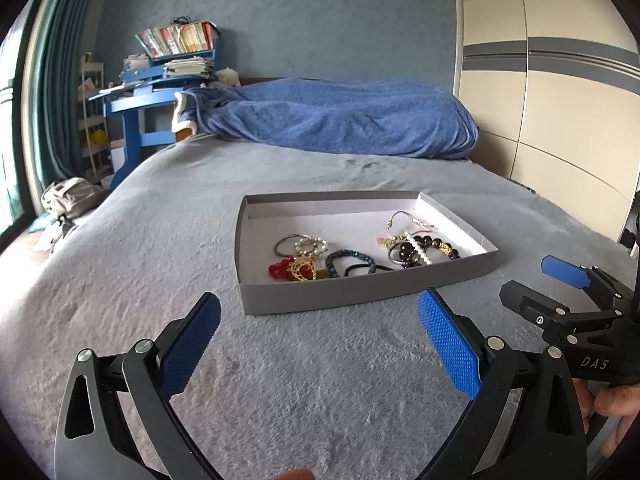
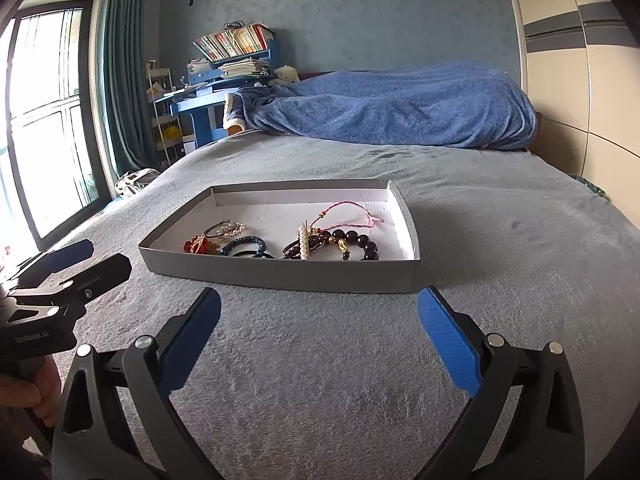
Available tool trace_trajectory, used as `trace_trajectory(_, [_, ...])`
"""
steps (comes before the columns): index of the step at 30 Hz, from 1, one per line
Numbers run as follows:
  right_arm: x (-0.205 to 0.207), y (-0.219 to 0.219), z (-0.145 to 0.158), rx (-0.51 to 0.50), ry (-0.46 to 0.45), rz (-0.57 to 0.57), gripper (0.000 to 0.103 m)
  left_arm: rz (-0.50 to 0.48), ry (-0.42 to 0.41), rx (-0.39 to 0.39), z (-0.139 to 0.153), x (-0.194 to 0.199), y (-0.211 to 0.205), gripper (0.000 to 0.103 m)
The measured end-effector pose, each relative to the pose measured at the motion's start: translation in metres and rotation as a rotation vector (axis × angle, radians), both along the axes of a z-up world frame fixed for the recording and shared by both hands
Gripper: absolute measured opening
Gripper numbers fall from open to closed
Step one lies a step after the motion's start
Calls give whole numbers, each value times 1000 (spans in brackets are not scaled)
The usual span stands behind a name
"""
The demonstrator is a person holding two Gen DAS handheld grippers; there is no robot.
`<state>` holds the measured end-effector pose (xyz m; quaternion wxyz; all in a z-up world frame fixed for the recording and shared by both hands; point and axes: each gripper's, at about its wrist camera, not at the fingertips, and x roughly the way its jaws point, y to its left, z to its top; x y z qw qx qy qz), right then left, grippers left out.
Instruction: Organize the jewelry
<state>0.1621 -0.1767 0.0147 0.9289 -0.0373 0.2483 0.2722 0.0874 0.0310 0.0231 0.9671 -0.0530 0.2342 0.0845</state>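
A shallow grey cardboard tray (image 1: 352,292) (image 2: 280,276) with a white inside lies on the grey bed. In it are a red bead piece with a gold pendant (image 1: 294,269) (image 2: 198,245), a blue beaded bracelet (image 1: 344,260) (image 2: 244,243), a dark bead bracelet (image 1: 428,246) (image 2: 356,240), a pearl strand (image 1: 418,254) (image 2: 305,245) and a pink cord bracelet (image 2: 348,216). My left gripper (image 1: 320,312) stands open just short of the tray's near wall, nothing between its fingers. My right gripper (image 2: 320,312) is likewise open and empty in front of the tray.
A crumpled blue blanket (image 1: 340,120) (image 2: 400,108) lies at the bed's far end. A blue desk with books (image 1: 160,80) stands at the back left, a wardrobe (image 1: 560,100) on the right, a window (image 2: 44,120) on the left. A grey bag (image 1: 68,196) sits on the floor.
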Motion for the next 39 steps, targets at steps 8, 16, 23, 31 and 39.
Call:
trace_trajectory(8, [1,1,0,-3,3,1,97,0,5,6,-1,1,0,98])
trace_trajectory(16, [1,0,-1,-3,2,1,97,3,8,7,-3,2,0,98])
trace_trajectory(23, [1,1,-1,-1,3,1,97,4,9,8,-4,2,0,98])
trace_trajectory(31, [1,2,-1,-1,4,1,97,3,11,10,-5,1,0,98])
trace_trajectory(39, [2,1,-1,-1,4,1,97,4,13,11,-5,2,1,98])
